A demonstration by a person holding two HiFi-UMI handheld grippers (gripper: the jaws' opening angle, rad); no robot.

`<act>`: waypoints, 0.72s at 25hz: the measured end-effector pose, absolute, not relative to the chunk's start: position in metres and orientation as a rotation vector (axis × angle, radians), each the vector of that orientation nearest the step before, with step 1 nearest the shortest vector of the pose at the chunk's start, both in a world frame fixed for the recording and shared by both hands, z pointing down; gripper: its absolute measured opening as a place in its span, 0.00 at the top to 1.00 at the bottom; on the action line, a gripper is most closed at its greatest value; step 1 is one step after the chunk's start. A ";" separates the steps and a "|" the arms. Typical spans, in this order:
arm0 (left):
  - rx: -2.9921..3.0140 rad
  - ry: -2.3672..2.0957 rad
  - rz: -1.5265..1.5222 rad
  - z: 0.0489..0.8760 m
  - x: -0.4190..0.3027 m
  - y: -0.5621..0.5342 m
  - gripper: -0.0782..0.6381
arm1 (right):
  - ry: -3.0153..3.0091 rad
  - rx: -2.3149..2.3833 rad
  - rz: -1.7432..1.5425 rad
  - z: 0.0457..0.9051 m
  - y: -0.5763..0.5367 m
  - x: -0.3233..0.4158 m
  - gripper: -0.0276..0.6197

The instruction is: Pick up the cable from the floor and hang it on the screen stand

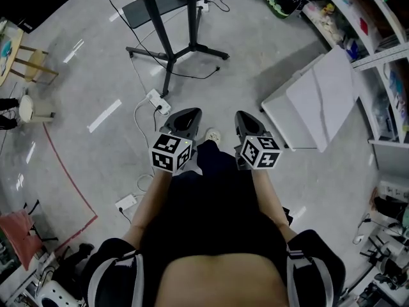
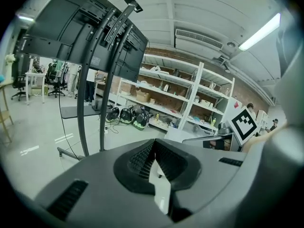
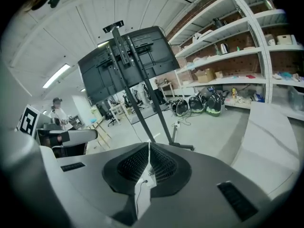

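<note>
Cable lies white on the floor beside the screen stand. We hold the left hand-held gripper and the right hand-held gripper clenched and empty, aimed at it.

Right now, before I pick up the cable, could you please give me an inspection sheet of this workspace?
Surface: grey floor, with a red line at the left.
Job's things: white cable lies on the floor by a power strip, near the stand; not yet picked up.
Clutter: white boards at the right; second power strip at the left.
Grippers: left gripper and right gripper are both shut and empty, side by side.
Cables: black cables at the stand's base.
Surroundings: shelves at the right, stools at the left.
</note>
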State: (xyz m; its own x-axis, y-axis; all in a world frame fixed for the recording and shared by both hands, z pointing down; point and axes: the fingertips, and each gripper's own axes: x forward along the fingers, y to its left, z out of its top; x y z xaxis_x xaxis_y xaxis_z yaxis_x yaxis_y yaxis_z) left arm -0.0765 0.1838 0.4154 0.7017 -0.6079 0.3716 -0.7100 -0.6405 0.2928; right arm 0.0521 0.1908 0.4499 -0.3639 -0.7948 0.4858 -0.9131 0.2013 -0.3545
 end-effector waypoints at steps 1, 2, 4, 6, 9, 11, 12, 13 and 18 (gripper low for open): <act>2.492 -1.028 0.335 0.415 -0.074 0.175 0.88 | -2.274 1.639 0.896 0.451 0.183 0.056 0.92; 2.490 -1.036 0.336 0.414 -0.072 0.168 0.88 | -2.274 1.636 0.901 0.452 0.176 0.059 0.92; 2.479 -1.051 0.338 0.415 -0.070 0.155 0.88 | -2.279 1.630 0.912 0.454 0.161 0.064 0.92; 2.460 -1.061 0.337 0.418 -0.066 0.143 0.88 | -2.284 1.621 0.916 0.455 0.145 0.070 0.92; 2.442 -1.065 0.337 0.424 -0.058 0.125 0.88 | -2.291 1.603 0.917 0.458 0.122 0.079 0.92; 2.434 -1.069 0.341 0.430 -0.052 0.114 0.88 | -2.289 1.588 0.921 0.463 0.110 0.084 0.92; 2.430 -1.071 0.341 0.432 -0.049 0.109 0.88 | -2.288 1.582 0.923 0.465 0.105 0.086 0.92; 2.428 -1.072 0.339 0.433 -0.047 0.104 0.88 | -2.288 1.578 0.923 0.467 0.100 0.089 0.92; 2.431 -1.060 0.342 0.436 -0.037 0.085 0.88 | -2.277 1.587 0.930 0.471 0.081 0.099 0.92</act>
State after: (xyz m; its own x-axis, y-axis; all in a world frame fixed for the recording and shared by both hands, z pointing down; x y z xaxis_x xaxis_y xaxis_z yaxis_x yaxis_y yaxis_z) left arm -0.0367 0.0847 0.4359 0.6718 -0.6243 0.3987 -0.7396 -0.5953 0.3141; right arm 0.0987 0.0808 0.4711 -0.3958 -0.7662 0.5062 -0.9015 0.2191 -0.3732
